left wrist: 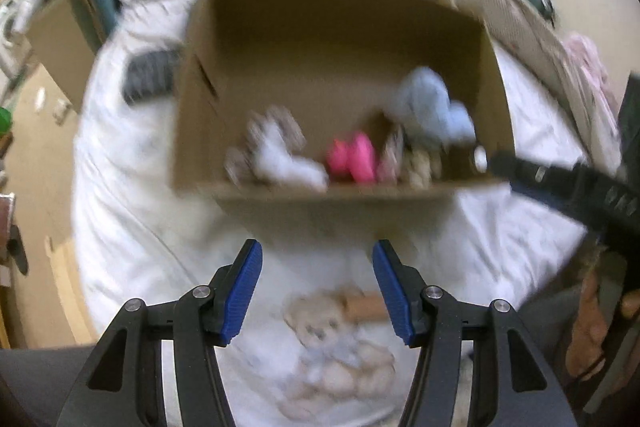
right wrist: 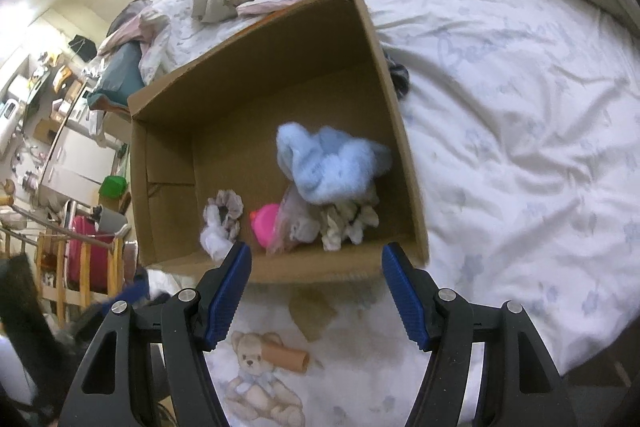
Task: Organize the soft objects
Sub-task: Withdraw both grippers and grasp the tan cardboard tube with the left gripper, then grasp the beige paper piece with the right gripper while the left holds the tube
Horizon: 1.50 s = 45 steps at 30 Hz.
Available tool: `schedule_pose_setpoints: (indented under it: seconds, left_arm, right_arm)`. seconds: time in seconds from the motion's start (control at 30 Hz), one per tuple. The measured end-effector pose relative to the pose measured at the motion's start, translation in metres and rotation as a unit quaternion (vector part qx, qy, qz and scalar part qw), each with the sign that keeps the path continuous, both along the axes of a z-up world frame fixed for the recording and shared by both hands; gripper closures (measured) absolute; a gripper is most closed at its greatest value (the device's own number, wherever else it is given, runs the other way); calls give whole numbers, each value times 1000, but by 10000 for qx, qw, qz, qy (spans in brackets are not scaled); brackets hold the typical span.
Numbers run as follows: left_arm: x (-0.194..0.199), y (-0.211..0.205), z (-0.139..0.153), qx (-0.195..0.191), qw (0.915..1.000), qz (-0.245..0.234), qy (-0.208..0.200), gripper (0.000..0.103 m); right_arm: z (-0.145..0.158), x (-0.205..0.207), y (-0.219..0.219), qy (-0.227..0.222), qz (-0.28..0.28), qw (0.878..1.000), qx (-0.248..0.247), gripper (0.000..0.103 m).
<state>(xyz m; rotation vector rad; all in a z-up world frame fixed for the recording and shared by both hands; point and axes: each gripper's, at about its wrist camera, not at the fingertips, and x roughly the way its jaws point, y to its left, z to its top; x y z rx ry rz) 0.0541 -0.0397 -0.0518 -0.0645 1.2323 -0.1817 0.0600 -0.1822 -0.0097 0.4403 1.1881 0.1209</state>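
Open brown cardboard box (right wrist: 400, 147) set on white bedsheet (right wrist: 520, 107), fluffy pale-blue soft item (right wrist: 332, 163) heaped against its right wall, far half bare, left gripper (left wrist: 317, 291) and right gripper (right wrist: 316, 291) held wide, empty, before its near rim.

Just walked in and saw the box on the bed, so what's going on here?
A person holds a two-finger gripper in each hand over a cardboard box on the white bedsheet. Both the left gripper and the right gripper are open and empty. Already in the box: a fluffy light-blue item, a pink item, a grey-white scrunchie and some pale cloth pieces. A cardboard tube lies on the sheet nearby.
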Motion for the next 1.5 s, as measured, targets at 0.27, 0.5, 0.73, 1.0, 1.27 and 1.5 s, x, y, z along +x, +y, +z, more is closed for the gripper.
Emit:
schedule_pose_setpoints:
  seconds: [0.27, 0.5, 0.73, 1.0, 1.27, 1.5]
  left_arm:
    - [-11, -34, -51, -71, 9957, -383, 846, 49]
    - [-12, -56, -78, 419, 9913, -815, 944, 65]
    - [-13, -62, -82, 181, 9885, -983, 1136, 96]
    - [-16, -52, -58, -36, 9907, -916, 1008, 97]
    - [-13, -9, 31, -182, 9970, -697, 277, 97]
    - [1, 47, 55, -249, 9997, -28, 5, 97]
  right_arm:
    - [-3, -23, -17, 107, -157, 9998, -117, 31]
    - [-1, -28, -30, 91, -337, 9994, -81, 31]
    - [-2, -24, -27, 80, -301, 9995, 3, 31]
    - [-6, -23, -23, 142, -220, 9997, -22, 31]
    - [-16, -20, -11, 398, 107, 9990, 154, 31]
    - [-33, -11, 17, 632, 581, 9962, -145, 31]
